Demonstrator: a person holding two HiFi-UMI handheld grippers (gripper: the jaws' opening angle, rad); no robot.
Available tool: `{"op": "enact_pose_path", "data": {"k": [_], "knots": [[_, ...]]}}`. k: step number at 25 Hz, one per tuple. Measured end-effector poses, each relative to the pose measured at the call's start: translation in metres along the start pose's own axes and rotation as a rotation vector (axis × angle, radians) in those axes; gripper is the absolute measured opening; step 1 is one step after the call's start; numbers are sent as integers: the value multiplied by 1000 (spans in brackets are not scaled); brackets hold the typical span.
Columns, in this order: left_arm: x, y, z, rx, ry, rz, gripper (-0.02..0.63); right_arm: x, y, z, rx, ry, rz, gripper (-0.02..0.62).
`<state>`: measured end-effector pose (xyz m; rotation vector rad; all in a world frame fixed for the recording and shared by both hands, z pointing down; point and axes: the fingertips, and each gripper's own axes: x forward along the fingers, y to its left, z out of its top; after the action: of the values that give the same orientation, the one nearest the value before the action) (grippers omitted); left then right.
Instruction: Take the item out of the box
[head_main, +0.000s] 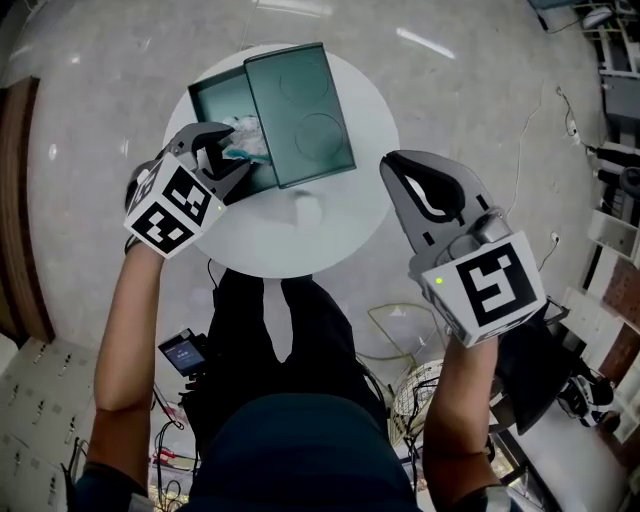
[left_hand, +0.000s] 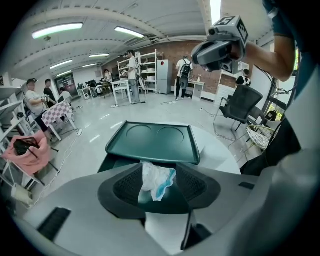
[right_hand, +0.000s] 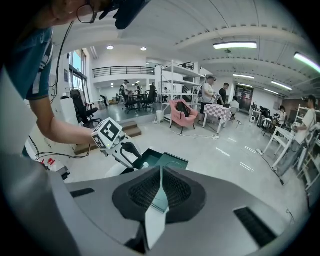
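Observation:
A dark green box (head_main: 215, 100) stands on the round white table (head_main: 330, 220), with its lid (head_main: 300, 110) laid slantwise over its right part. My left gripper (head_main: 235, 152) is at the box's near edge. A crumpled white and blue item (head_main: 247, 140) lies in the gap between its spread jaws. In the left gripper view the item (left_hand: 155, 182) sits between the pads of the left gripper (left_hand: 159, 167), in front of the lid (left_hand: 155, 140). My right gripper (head_main: 392, 170) hangs off the table's right side, shut and empty (right_hand: 160, 172).
The person's legs are under the table's near edge. Cables and a wire basket (head_main: 415, 395) lie on the floor at the right, and a small device (head_main: 185, 352) at the left. An office chair (left_hand: 240, 105) stands beyond the table. People, desks and shelves are far off.

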<state>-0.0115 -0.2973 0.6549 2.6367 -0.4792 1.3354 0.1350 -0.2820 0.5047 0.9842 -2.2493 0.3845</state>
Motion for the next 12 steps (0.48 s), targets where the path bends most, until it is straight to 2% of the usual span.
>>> {"op": "enact_pose_path", "data": {"k": [7,12], "knots": [[38,0,-26,46,95,-31,256,11,-7,-20,32,0,5,40],[66,2,-43,98,166,-44,262,20,-12,-39,65,19,0,40]]}}
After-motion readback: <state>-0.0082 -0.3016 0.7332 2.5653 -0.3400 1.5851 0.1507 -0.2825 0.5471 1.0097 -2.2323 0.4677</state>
